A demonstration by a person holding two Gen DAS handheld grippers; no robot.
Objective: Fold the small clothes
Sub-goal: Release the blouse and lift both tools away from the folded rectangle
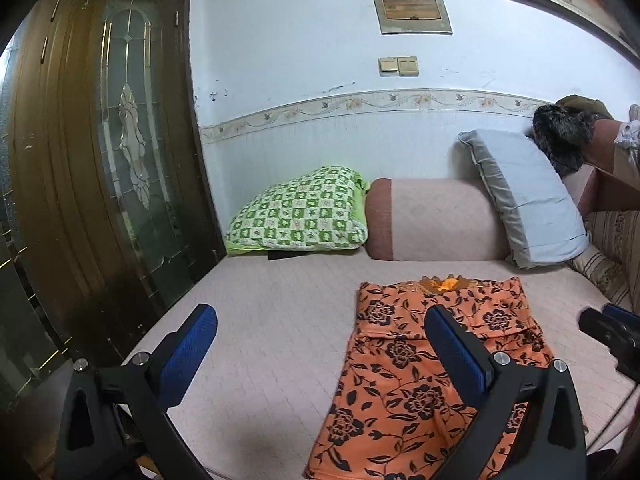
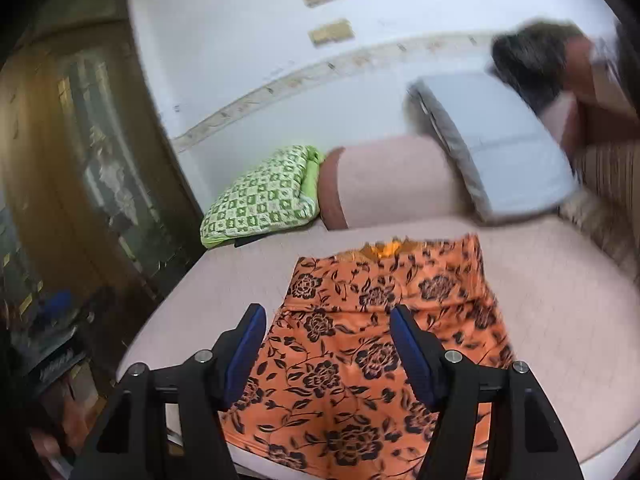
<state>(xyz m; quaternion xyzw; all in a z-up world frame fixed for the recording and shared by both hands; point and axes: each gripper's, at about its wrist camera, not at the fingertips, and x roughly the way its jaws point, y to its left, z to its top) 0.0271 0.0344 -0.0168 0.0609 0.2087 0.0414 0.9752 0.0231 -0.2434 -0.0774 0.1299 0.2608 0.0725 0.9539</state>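
While both grippers hang above the bed, neither touches cloth. Left gripper (image 1: 320, 344): jaws spread wide, nothing between them; blue pads (image 1: 188, 356) bare. Right gripper (image 2: 327, 344): jaws also apart, empty, pads clear of fabric. Its tip also shows at right edge of left wrist view.

Garment (image 1: 424, 376): orange w/ black flower print, lies flat on pale pink bed cover (image 1: 260, 320), lower centre-right of left wrist view; lower centre of right wrist view (image 2: 360, 344). Upper part folded, crease line runs across below top band. Bright orange patch at top edge centre. Bottom end reaches near frame bottom, at front edge of bed.

Bkgd, left wrist view: green checked pillow (image 1: 300, 212) centre-left, against wall; pink bolster (image 1: 432, 220) just beside it, centre; grey-blue pillow (image 1: 528, 200) tilted, leaning at right. Dark furry item (image 1: 564, 136) upper right, above grey pillow; what it is cannot tell. Brown door w/ glass panel (image 1: 120, 152) fills left. Wall switches (image 1: 398, 66) upper centre.

Right wrist view motion-blurred, esp. upper right; fine detail unreadable there.
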